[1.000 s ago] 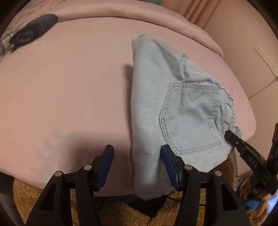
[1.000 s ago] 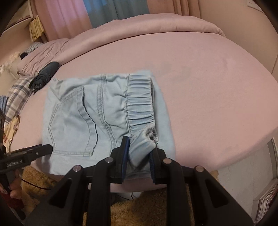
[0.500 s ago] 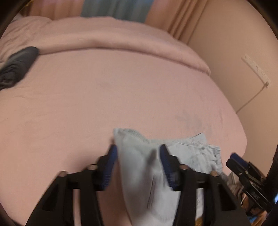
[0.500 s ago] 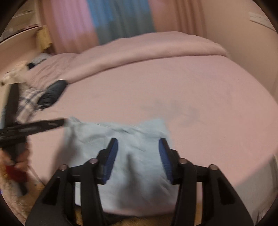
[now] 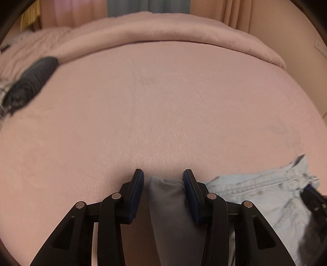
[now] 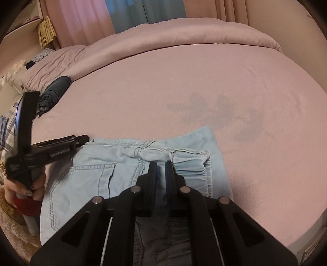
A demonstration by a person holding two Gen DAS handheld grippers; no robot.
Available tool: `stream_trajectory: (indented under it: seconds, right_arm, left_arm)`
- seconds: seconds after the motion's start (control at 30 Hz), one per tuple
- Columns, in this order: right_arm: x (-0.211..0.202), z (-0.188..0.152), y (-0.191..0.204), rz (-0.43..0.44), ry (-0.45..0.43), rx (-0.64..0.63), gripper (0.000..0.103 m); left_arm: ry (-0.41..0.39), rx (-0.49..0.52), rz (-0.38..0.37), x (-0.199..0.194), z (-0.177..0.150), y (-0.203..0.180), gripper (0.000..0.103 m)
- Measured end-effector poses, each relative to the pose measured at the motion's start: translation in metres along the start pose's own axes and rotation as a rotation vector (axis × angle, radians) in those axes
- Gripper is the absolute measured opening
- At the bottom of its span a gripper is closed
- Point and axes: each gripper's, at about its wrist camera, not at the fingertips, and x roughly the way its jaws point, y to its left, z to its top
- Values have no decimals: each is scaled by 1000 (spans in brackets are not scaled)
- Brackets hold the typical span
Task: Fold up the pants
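On a pink bed, the right gripper is pinching light-blue denim pants at the waist, its fingers narrowed to a slim gap with a fold of the fabric caught between them beside the gathered elastic waistband. The left gripper is standing with its fingers spread moderately apart, a grey-shadowed edge of the pants lying between them and brushing the inner face of the right-hand finger; whether it is truly gripping the cloth cannot be told. Seen from the right wrist, the pants are lying folded and flat at the near edge of the bed, back pocket facing up, with the left gripper reaching in at their far left corner and the person's left hand curling around its handle. A dark rolled garment is resting well apart near the rolled-back pink duvet, while faint darker smudges are marking the sheet beyond the pants. Pink and blue curtains are hanging behind the bed, and a brown rug is showing below its edge
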Motion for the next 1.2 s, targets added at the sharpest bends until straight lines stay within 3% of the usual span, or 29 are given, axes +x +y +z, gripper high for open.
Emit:
stream_trajectory:
  seconds: [0.1, 0.17, 0.3, 0.43, 0.5, 0.6, 0.77, 0.93, 1.03, 1.1, 1.2]
  right_arm:
    - [-2, 2, 0, -5, -3, -3, 5]
    - [-6, 9, 5, -9, 16, -11, 5]
    - [-27, 27, 6, 36, -43, 16, 17]
    - [1, 29, 13, 72, 46, -8, 16]
    - [16, 22, 13, 56, 76, -2, 10]
    - [15, 19, 9, 57, 52, 14, 5]
    - [16, 16, -3, 88, 43, 52, 0]
    - [3, 16, 4, 52, 22, 25, 0]
    - [-18, 14, 7, 50, 8, 18, 17]
    - [-33, 9, 10, 68, -9, -4, 35]
    - [-49, -6, 16, 68, -10, -44, 40]
  left_arm:
    - [13, -40, -48, -5, 0, 11, 44]
    - [26, -104, -141, -21, -1, 25, 44]
    - [-22, -108, -237, -69, -8, 29, 44]
    - [-29, -64, -330, -96, -32, 18, 44]
    - [13, -27, -328, -89, -41, 9, 44]
    - [78, -21, -208, -62, -49, 8, 44]
    - [111, -120, -289, -41, -55, 23, 44]
    - [106, -130, -264, -63, -66, 22, 44]
    - [85, -137, -333, -85, -79, 24, 44]
    - [82, -128, -374, -98, -88, 20, 44]
    - [88, -89, -412, -107, -105, 12, 44]
